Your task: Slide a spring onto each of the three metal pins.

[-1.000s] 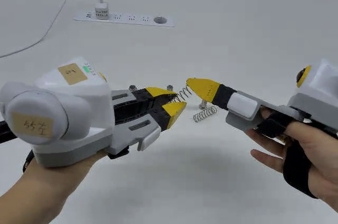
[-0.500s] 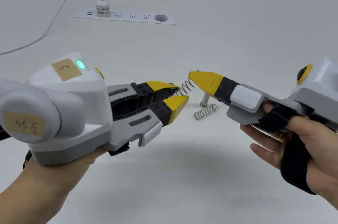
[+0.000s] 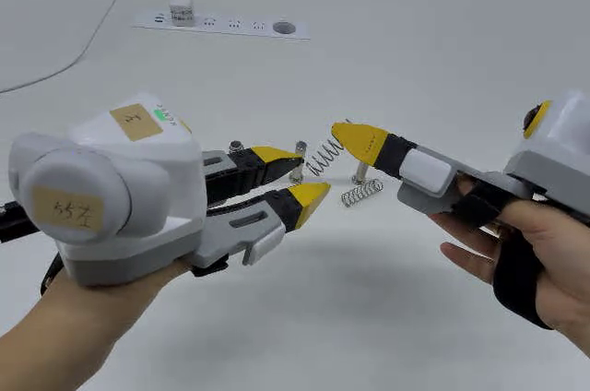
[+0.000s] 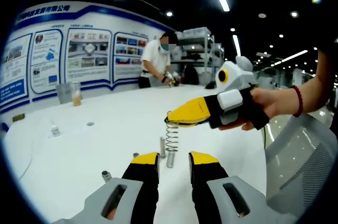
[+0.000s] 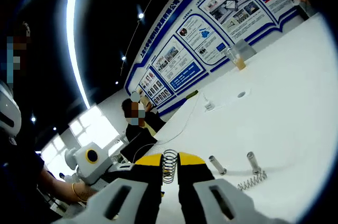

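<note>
My right gripper (image 3: 343, 136) is shut on one end of a spring (image 3: 324, 158), which hangs slanting from its yellow tips toward my left gripper (image 3: 293, 175). The left gripper's jaws stand open, just short of the spring's free end. In the left gripper view the spring (image 4: 171, 138) dangles from the right gripper (image 4: 185, 115) above the open left gripper (image 4: 174, 159). A second spring (image 3: 360, 193) lies flat on the table beside a metal pin (image 3: 359, 172). Two more upright pins (image 3: 300, 150) (image 3: 235, 146) stand behind the left jaws. The right gripper view shows the right gripper (image 5: 170, 158) clamping the spring (image 5: 169, 166).
A white power strip (image 3: 221, 27) with a plugged charger (image 3: 182, 12) and cable lies at the table's far side. People stand at a bench in the background (image 4: 157, 63). A small bottle (image 4: 54, 129) sits far left on the white table (image 3: 415, 59).
The left gripper's jaws have opened and let go of the spring's end. The spring now hangs from the right gripper alone, which has barely moved.
</note>
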